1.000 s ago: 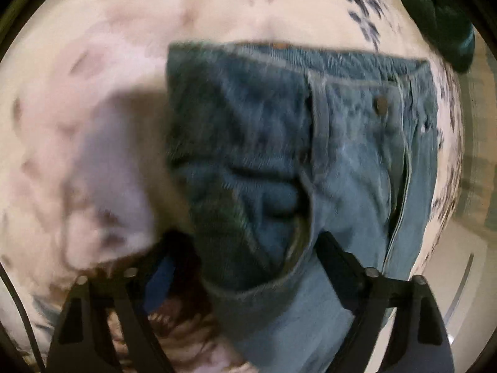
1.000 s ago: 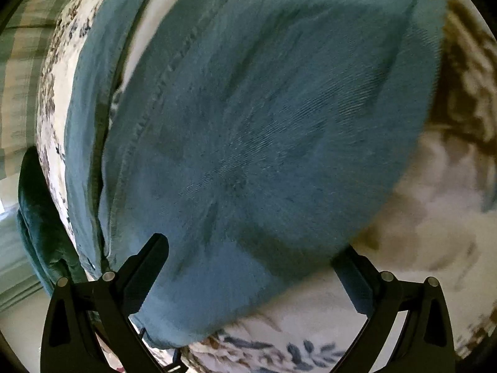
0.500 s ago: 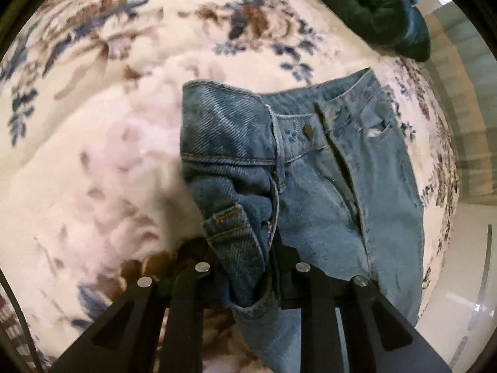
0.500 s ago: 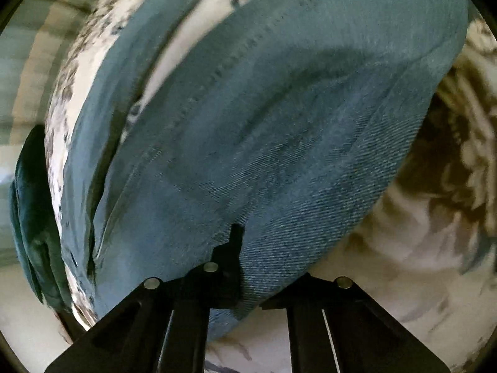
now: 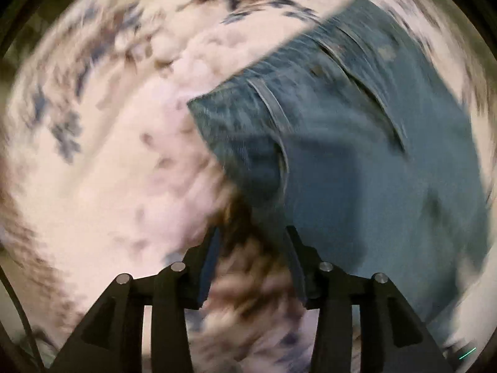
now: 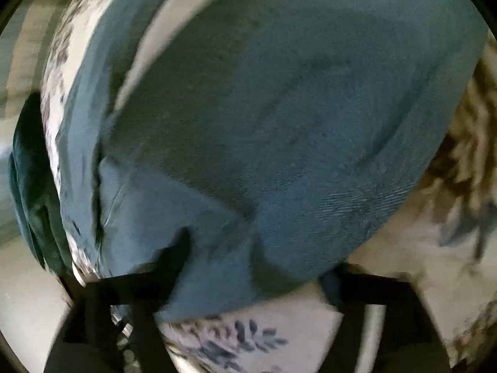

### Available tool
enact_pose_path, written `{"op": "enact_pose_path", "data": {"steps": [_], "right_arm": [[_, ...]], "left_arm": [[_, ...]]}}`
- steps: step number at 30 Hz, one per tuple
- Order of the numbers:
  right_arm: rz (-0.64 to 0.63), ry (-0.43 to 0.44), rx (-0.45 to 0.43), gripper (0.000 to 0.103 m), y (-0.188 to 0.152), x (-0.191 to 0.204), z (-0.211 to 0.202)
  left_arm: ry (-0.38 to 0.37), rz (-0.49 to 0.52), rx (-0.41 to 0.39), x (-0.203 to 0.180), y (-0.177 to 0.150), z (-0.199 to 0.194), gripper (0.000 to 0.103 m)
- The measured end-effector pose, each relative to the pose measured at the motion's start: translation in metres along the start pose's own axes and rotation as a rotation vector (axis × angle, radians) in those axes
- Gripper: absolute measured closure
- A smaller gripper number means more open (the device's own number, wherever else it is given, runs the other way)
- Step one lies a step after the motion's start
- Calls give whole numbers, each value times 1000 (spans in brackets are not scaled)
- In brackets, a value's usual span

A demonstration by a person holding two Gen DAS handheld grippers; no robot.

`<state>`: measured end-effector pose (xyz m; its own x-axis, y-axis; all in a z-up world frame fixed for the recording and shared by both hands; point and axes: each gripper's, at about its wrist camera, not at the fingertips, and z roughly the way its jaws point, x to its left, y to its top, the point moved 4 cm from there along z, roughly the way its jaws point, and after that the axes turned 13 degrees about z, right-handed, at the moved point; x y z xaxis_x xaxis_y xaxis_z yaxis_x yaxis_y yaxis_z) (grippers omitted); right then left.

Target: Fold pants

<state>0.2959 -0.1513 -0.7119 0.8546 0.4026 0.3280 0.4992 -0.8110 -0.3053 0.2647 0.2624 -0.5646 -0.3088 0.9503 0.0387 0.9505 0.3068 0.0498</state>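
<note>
The left gripper [image 5: 251,245] pointed down at the flowered bedspread [image 5: 102,168], its jaws having just been opening, about half apart, with only the blurred bedspread showing between the fingertips and nothing pinched. The jeans [image 5: 357,161] lay ahead of and to the right of those fingers, waistband end farthest away, the fly and button facing up; the cloth's near left edge ran down to just beside the right finger [image 5: 293,248], and whether it touched that finger could not be told through the blur. In the right wrist view the right gripper [image 6: 257,255] had also just been opening and stood wide, with a broad fold of the jeans [image 6: 279,118] spread ahead of it and drooping between the two fingers without being pressed by either, as far as the smeared picture showed. A second strip of denim lay farther off to the left, with a dark green cloth [image 6: 34,192] beyond it at the bed's edge. Judging by this, both grips had been let go and the jeans lay roughly arranged but still spread long; the actual folding over, and any further halving, seemed to remain.
</note>
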Motion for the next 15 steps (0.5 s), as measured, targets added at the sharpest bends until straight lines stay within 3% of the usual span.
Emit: {"op": "enact_pose_path", "data": {"steps": [3,5,8,11,13,15], "right_arm": [[-67,-79,20,19,-12,11,-22],[-94,-90,48,19,-20,24,-38],[-182,-102,71,19,-19,39,-63],[-427,-136,38,17,-12,117,-71],[-608,-161,17,15,-2,175,-65],[-792,-197,-26,15,8,237,-52]], "left_arm": [[25,126,25,-35,-9,-19,47],[-3,211,29,-64,5,-29,26],[-10,369,-23,-109,47,-43,21],[-18,530,-133,-159,108,-59,21],[16,697,-224,-199,159,-63,21],[59,853,-250,-225,194,-57,21]]}}
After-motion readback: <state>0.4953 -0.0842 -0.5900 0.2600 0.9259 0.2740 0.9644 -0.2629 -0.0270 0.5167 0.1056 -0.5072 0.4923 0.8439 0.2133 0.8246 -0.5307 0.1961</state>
